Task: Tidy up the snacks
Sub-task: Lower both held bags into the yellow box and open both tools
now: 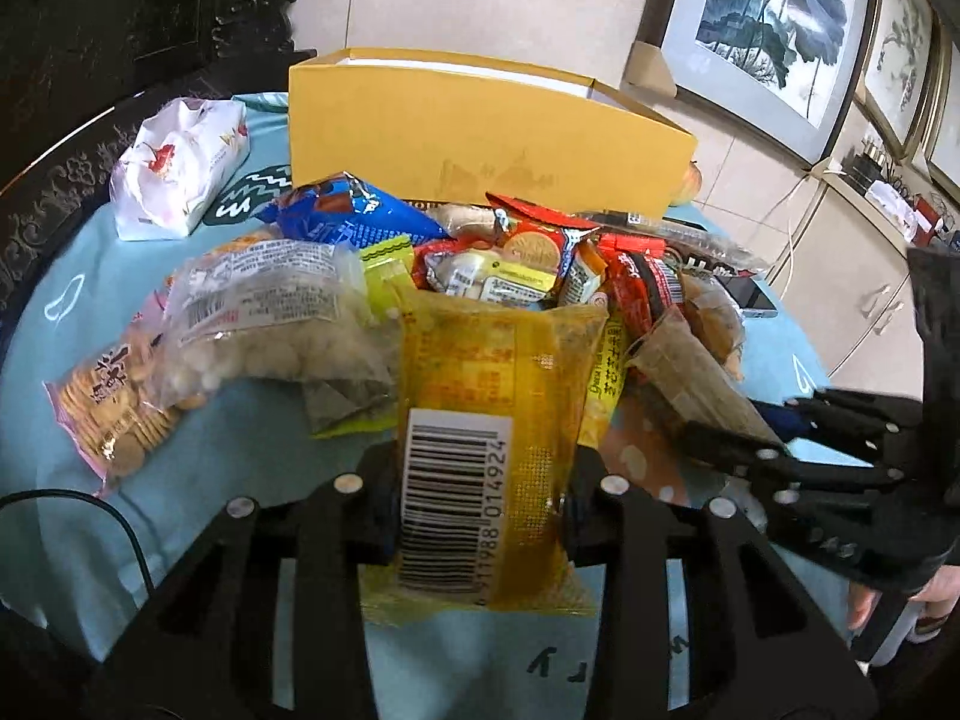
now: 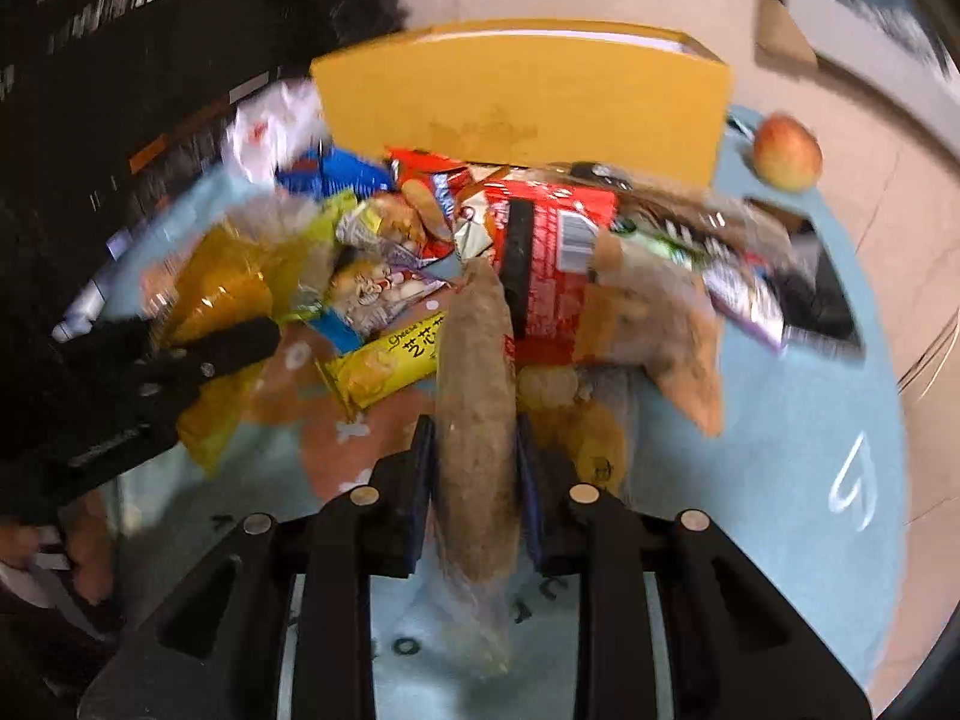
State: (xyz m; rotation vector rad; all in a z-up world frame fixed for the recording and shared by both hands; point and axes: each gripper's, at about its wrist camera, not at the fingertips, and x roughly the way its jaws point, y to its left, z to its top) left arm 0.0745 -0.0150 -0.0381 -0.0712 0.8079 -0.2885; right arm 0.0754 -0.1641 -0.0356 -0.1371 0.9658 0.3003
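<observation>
A heap of snack packets (image 1: 516, 264) lies on a round table with a light blue cloth (image 1: 228, 462), in front of an upright yellow box (image 1: 480, 126). My left gripper (image 1: 480, 474) is shut on a yellow packet with a barcode (image 1: 480, 444), held above the cloth. It also shows at the left of the right wrist view (image 2: 210, 354). My right gripper (image 2: 474, 468) is shut on a long brown snack in a clear wrapper (image 2: 474, 414). It shows at the right of the left wrist view (image 1: 738, 450), with the brown snack (image 1: 690, 366) in it.
A white tissue pack (image 1: 180, 168) lies at the far left. A bag of round crackers (image 1: 114, 414) and a bag of white puffs (image 1: 282, 318) lie left of the heap. An apple (image 2: 786, 150) and a dark phone (image 2: 822, 294) lie at the right. Framed pictures (image 1: 774, 24) lean on the floor behind.
</observation>
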